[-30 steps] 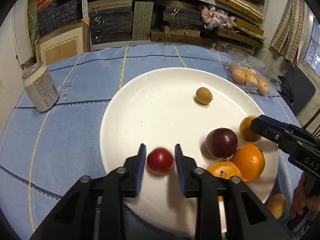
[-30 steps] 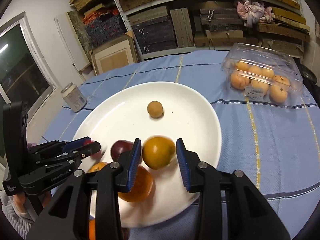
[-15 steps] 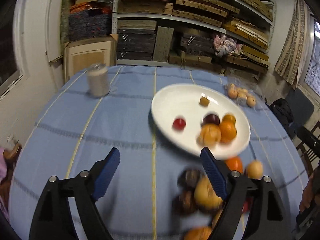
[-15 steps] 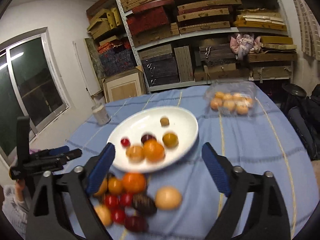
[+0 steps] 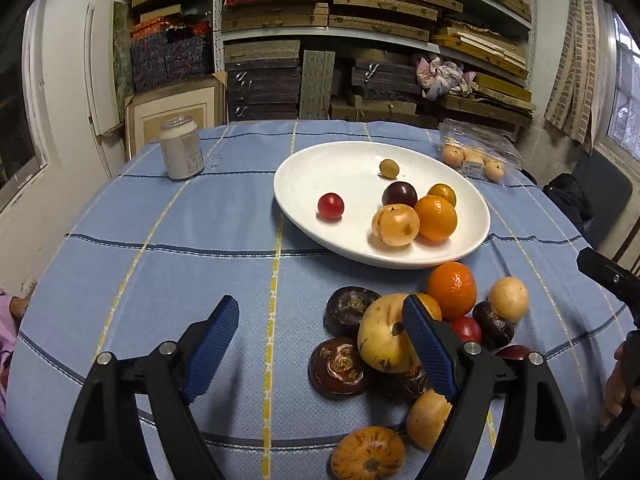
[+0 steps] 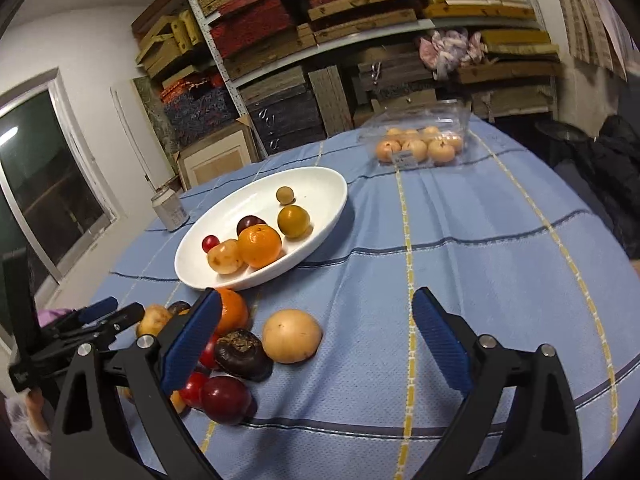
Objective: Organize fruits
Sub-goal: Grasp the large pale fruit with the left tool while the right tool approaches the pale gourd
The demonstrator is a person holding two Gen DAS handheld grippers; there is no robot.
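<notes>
A white plate (image 5: 304,184) (image 6: 320,184) on the blue cloth holds several fruits: a red tomato (image 5: 331,206), a dark plum (image 5: 399,194), an orange (image 5: 435,218) (image 6: 260,245) and a small brown ball (image 5: 389,168). A loose pile lies in front of the plate: an orange (image 5: 452,289), a yellow pear (image 5: 380,334), dark fruits (image 5: 338,367) and a tan fruit (image 6: 291,335). My left gripper (image 5: 320,350) is open and empty, held above the cloth left of the pile. My right gripper (image 6: 316,342) is open and empty over the pile's right side.
A drink can (image 5: 181,148) (image 6: 170,210) stands at the far left of the table. A clear plastic box of pale fruits (image 5: 476,152) (image 6: 420,142) sits at the far right. Shelves of stacked boxes fill the back wall. The table edge curves away on both sides.
Both grippers let go of their fruit on the plate, opened wide and pulled back from the plate toward the near side of the table, bringing the loose pile into view.
</notes>
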